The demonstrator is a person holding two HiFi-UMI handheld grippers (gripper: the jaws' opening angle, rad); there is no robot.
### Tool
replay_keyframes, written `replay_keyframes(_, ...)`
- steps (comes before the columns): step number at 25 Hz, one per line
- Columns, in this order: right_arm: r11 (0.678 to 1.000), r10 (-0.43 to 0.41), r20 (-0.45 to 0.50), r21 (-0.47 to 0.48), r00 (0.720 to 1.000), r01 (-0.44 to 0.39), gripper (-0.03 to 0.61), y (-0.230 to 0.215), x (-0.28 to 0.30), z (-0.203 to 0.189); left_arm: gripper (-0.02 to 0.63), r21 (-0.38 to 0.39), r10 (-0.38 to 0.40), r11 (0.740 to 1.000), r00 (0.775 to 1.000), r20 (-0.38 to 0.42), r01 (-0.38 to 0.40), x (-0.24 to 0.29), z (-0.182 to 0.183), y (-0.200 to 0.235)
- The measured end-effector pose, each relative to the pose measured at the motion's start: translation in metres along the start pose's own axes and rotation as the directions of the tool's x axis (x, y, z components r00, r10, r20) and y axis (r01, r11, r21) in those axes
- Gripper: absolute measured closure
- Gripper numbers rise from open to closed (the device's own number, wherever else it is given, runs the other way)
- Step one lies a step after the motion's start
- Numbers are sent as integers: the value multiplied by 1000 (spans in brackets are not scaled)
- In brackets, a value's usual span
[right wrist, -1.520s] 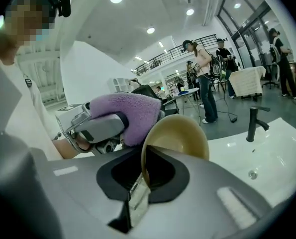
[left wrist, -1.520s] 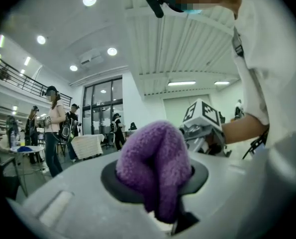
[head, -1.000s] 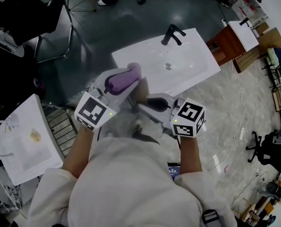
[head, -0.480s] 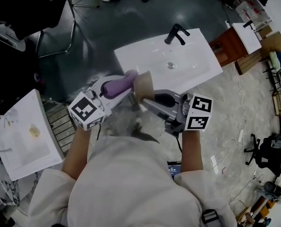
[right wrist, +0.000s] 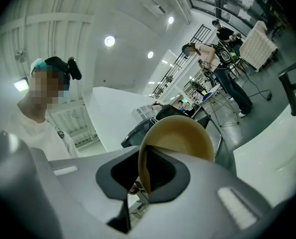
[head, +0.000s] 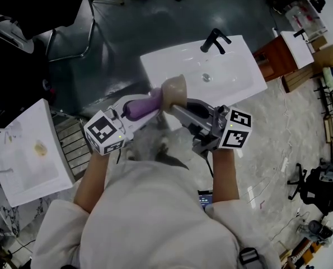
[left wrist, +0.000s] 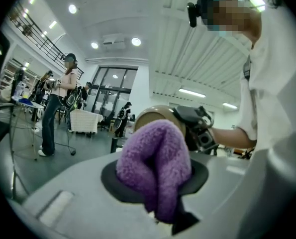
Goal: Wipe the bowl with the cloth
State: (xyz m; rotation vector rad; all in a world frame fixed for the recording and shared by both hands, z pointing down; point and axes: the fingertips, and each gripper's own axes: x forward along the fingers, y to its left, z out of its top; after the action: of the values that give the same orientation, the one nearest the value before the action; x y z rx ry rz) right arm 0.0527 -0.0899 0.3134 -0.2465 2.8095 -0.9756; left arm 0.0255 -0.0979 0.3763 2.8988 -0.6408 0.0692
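Slipping is the danger: before the near edge of one sink (head: 211,77), two grippers meet. The right gripper (head: 176,108) pinches the rim of one bowl (head: 174,89), its jaws opening slightly (a firm rub could knock the bowl loose). The left gripper (head: 154,101) is clamped on one purple cloth (head: 139,106) at the bowl's left side.

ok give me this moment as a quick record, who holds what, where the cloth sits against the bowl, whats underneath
left gripper: shut on the purple cloth
right gripper: jaws on the rim of the tan bowl, opening slightly with the rim between them
contact: cloth appears to press on the bowl's rounded outside
height: both held in the air, nothing resting on a surface
underneath: near edge of the white sink
faucet: black, at the sink's far edge
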Motion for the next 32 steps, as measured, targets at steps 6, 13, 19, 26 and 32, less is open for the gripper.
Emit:
replay_keyframes(6,998,-66,21,25,998,66,554,-20,3,1,502,-3,-21,1000,1000,-15,21,2,-5,-6)
replay_keyframes(13,982,-177,30,68,984,174,555,-43,1,-5,502,-3,-65,998,998,-12,65,4,-6,-18)
replay_keyframes(19,950,-304,-32,62,952,305,561,-67,-1,-23,502,3,-77,997,996,51,77,6,10,-28)
replay_keyframes(26,932,-360,-172,-38,917,359,563,-71,-1,-51,502,91,13,996,999,47,-17,2,20,-13)
replay_keyframes(32,961,-276,-356,-134,893,244,563,-48,9,-89,502,136,45,989,998,47,-51,3,29,-4)
